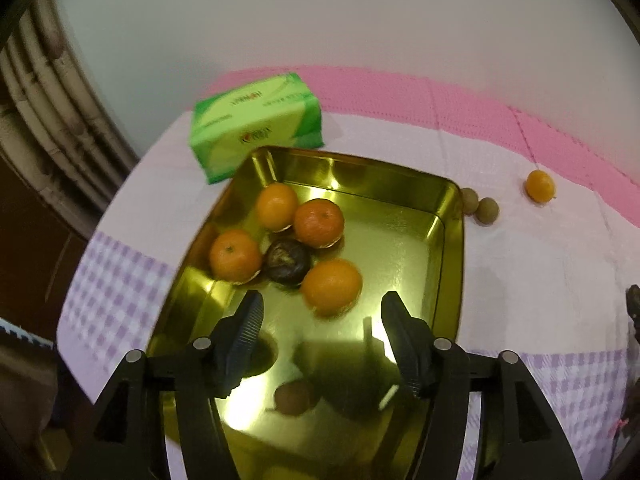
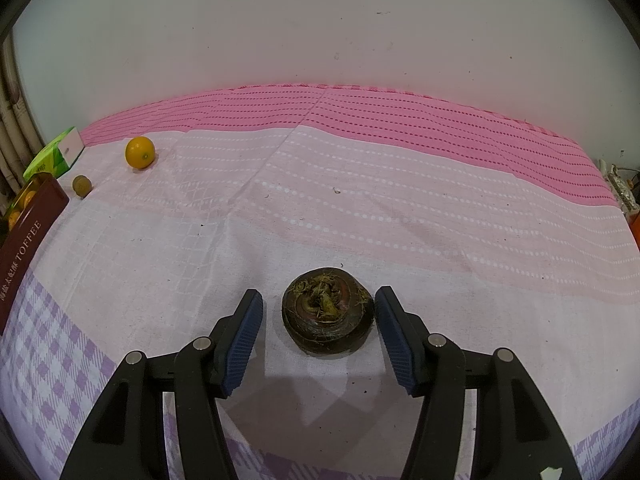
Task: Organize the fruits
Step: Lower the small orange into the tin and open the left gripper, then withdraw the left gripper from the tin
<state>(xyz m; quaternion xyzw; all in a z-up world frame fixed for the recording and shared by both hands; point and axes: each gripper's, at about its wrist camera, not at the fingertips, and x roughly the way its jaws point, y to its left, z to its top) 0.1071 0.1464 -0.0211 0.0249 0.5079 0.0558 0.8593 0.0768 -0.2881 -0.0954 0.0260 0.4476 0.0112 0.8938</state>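
Right wrist view: right gripper (image 2: 318,312), jaws apart, straddled a dark water chestnut (image 2: 328,311) on the tablecloth (image 2: 360,208) near the table's front edge; jaws not yet touching it. Left wrist view: left gripper (image 1: 322,328), jaws apart and empty, hung over the gold tin tray (image 1: 448,240), which held four oranges (image 1: 331,286) and another chestnut (image 1: 288,261). Loose beyond the tray's far right corner: one orange (image 1: 540,186), two longans (image 1: 486,211). Step judged: pick-up of the chestnut. Next: close, lift, carry left to the tray.
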